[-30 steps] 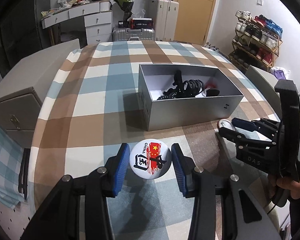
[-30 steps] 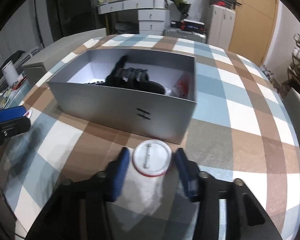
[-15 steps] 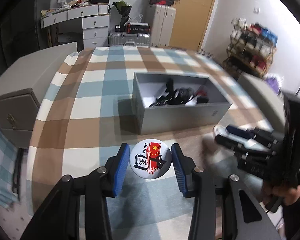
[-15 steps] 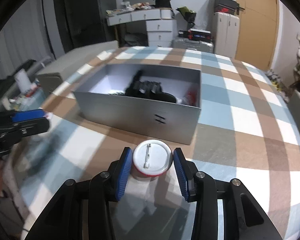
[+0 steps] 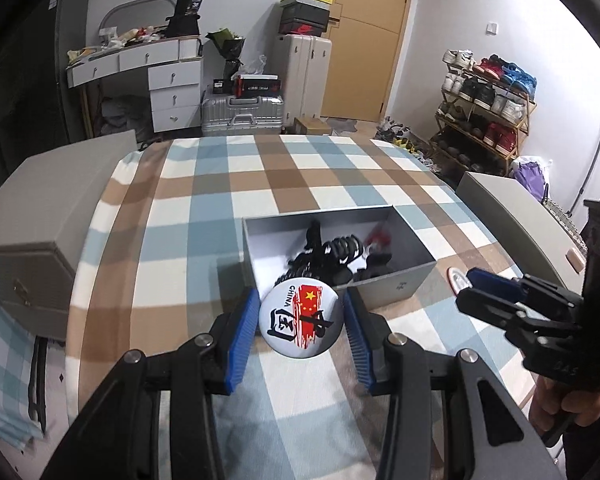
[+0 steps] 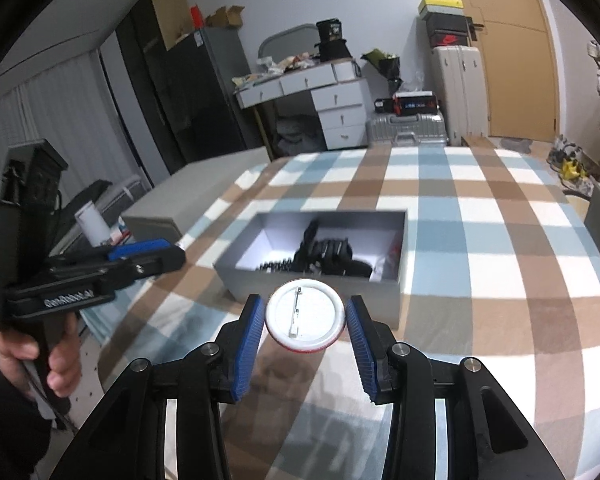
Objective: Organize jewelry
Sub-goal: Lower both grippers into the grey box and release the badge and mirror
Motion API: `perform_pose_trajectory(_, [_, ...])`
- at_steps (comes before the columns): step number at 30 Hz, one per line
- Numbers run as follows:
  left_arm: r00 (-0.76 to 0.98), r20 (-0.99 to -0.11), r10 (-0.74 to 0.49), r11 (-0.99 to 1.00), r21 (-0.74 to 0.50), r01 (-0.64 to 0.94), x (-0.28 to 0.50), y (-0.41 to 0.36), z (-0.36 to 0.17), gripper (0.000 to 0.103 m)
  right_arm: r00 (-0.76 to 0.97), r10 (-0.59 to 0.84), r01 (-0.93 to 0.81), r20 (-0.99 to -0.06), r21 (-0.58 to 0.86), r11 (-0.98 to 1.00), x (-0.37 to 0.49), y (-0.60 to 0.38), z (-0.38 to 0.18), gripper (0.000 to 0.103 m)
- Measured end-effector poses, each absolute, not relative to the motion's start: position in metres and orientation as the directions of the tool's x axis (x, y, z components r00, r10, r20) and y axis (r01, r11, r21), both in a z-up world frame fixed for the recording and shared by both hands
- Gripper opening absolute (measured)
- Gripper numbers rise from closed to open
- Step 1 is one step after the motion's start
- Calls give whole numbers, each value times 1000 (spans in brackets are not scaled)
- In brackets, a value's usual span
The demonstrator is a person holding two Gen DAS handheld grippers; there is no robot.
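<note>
- Carrying step: left gripper point(image 5: 302, 322) clamped on a badge point(image 5: 301, 317), printed face up, lifted off the checked tablecloth point(image 5: 204, 208).
- Right gripper point(image 6: 305, 322) clamped on a second badge point(image 6: 305, 315), pin side up, also clear of the cloth.
- Grey box point(image 5: 396, 290) open just beyond both grippers, already with dark hair clips point(image 5: 332, 252) inside.
- Next, probably: bring each badge over the near wall of the box, lower inside, then let the jaws part.
- Care needed so the two grippers do not meet above the box.
</note>
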State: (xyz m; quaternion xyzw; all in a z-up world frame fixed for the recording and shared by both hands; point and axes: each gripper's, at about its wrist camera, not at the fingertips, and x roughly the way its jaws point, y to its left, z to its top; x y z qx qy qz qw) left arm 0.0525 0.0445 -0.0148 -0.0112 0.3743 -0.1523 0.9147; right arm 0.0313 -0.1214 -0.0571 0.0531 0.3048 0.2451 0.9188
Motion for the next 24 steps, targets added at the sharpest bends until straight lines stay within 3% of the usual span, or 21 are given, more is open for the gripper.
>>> perform_pose_trajectory(11, [635,-709,-306,947,-159,279,93,32,-24,37,708,500,-446,-499,233,864,74,-113,-34,41])
perform_pose_trajectory(24, [595,-733,-328,939,-184,291,125,24,-43,37,652,503,-418,-568,285,863,135,-105,-62,41])
